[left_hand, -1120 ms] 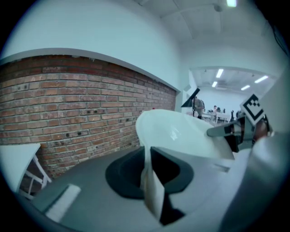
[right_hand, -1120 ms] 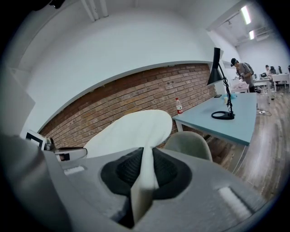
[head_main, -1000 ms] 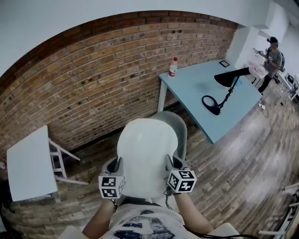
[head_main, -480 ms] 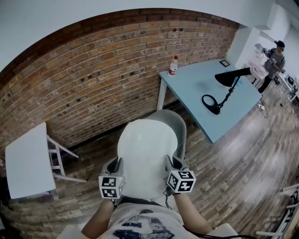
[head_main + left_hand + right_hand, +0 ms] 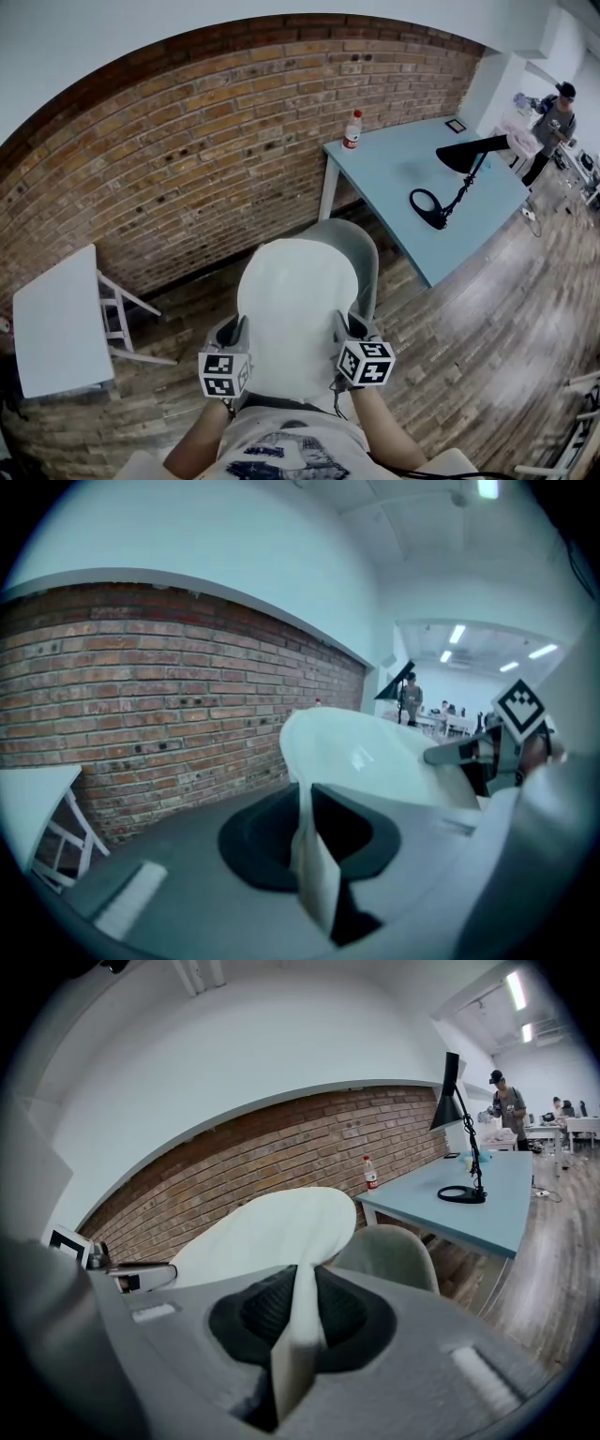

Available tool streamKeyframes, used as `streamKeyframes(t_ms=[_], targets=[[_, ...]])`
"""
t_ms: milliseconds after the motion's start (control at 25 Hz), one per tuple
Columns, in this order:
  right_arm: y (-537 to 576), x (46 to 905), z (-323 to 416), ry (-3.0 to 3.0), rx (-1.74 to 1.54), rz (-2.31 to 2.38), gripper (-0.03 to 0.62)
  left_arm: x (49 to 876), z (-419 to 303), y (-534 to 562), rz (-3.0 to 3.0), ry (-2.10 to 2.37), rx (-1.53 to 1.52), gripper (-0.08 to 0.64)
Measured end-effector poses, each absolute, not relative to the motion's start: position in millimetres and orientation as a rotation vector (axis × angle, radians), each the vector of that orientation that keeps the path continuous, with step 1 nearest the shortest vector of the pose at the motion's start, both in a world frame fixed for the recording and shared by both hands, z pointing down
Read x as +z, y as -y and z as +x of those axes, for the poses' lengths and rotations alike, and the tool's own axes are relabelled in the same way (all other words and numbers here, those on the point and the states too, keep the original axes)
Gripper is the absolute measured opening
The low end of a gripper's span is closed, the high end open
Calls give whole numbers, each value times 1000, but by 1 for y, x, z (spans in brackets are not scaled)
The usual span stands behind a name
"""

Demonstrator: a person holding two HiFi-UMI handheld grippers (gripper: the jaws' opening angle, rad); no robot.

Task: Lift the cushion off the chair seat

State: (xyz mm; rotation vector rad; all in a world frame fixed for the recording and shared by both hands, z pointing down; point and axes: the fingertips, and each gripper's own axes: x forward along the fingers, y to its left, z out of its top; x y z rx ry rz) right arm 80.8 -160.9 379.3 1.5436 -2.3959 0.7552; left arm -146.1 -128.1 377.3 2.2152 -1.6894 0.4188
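Pinches the thin white cushion [image 5: 295, 309] by opposite side edges, left gripper [image 5: 231, 339] clenched on its left rim and right gripper [image 5: 345, 334] on its right, at frame centre over the grey chair [image 5: 364, 251]; looks light, soft and floppy, so best gripped at both rims.

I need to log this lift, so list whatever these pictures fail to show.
1. Chair seat: head view, covered by the cushion; any gap between them cannot be judged.
2. Cushion underside: both gripper views, blocked by the bodies of the left gripper and right gripper, each clamped on the cushion's edge.
3. Bottle label: head view, too small to read.
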Motion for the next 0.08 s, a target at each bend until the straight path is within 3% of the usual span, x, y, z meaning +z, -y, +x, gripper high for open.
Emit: streamKeyframes(t_ms=[80], targets=[[162, 380, 79, 2394, 756, 1544, 48, 377, -147, 129, 2221, 1691, 417, 34]])
